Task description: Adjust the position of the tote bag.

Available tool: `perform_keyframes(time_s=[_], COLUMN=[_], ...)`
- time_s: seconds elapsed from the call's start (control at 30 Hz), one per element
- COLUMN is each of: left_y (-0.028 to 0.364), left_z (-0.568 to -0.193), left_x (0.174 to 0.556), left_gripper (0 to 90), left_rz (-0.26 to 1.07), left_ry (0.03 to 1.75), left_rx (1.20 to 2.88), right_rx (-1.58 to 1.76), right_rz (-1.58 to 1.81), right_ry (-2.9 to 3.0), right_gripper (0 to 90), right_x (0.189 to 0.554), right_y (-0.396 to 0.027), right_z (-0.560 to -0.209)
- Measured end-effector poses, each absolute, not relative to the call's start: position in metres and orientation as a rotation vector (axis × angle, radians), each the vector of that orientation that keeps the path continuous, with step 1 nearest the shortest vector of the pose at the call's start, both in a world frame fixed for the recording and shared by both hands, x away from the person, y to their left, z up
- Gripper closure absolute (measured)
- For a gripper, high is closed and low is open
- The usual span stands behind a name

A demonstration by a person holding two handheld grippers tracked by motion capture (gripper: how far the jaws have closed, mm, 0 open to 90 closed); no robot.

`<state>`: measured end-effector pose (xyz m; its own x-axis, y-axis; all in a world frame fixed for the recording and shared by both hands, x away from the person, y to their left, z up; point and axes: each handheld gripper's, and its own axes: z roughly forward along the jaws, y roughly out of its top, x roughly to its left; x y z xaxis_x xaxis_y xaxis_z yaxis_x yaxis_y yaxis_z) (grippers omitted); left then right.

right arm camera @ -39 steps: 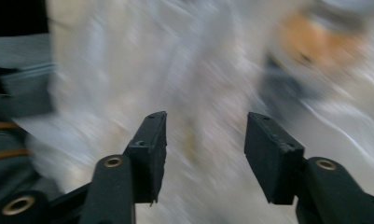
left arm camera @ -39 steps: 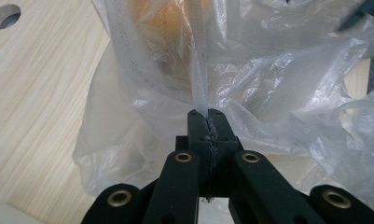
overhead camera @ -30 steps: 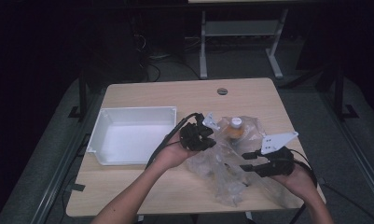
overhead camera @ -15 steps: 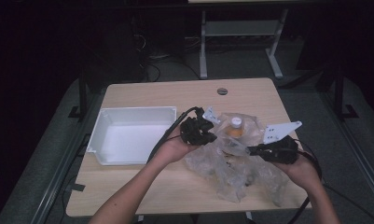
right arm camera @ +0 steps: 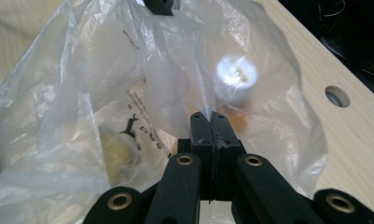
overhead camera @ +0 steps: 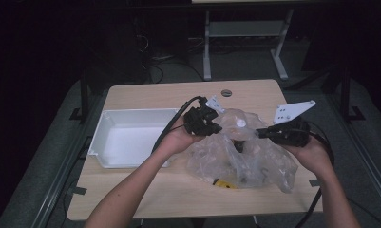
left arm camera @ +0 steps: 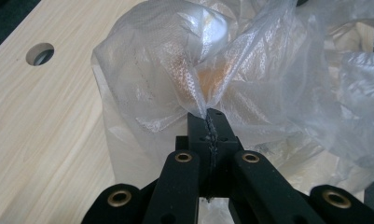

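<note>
Both claws clamped on bag (overhead camera: 245, 159): left claw (overhead camera: 208, 124) gripped near-tray edge, right claw (overhead camera: 269, 134) opposite edge. Bag mouth stretched between them; bottle (overhead camera: 239, 124) inside, midway.

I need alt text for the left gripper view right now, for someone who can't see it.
The left gripper, its two black jaws shut, pinches a fold of a clear plastic bag that bunches up and away from it. Something orange shows blurred through the plastic, and the bag lies on a light wooden table with a round hole at upper left.
</note>
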<state>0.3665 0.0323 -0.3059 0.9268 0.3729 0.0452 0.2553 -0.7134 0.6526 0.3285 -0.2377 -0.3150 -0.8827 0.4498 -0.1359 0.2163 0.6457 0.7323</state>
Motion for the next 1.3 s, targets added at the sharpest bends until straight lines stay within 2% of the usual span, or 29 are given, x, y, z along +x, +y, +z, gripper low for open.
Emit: perform_keyframes(time_s=[0.47, 0.93, 1.3], left_y=[0.031, 0.025, 0.021], left_z=[-0.300, -0.313, -0.325], left_x=[0.392, 0.421, 0.429], left_gripper=[90.0, 90.0, 90.0], left_rz=[0.220, 0.195, 0.192], left_ry=[0.467, 0.532, 0.556], left_rx=[2.386, 2.394, 2.393], right_rx=[0.568, 0.638, 0.684], right_rz=[1.068, 1.070, 1.058], right_ry=[2.556, 2.573, 2.606], right_gripper=[89.6, 89.6, 89.5], right_x=[0.360, 0.393, 0.401], right_y=[-0.239, -0.241, -0.243], right_z=[-0.300, -0.311, -0.326])
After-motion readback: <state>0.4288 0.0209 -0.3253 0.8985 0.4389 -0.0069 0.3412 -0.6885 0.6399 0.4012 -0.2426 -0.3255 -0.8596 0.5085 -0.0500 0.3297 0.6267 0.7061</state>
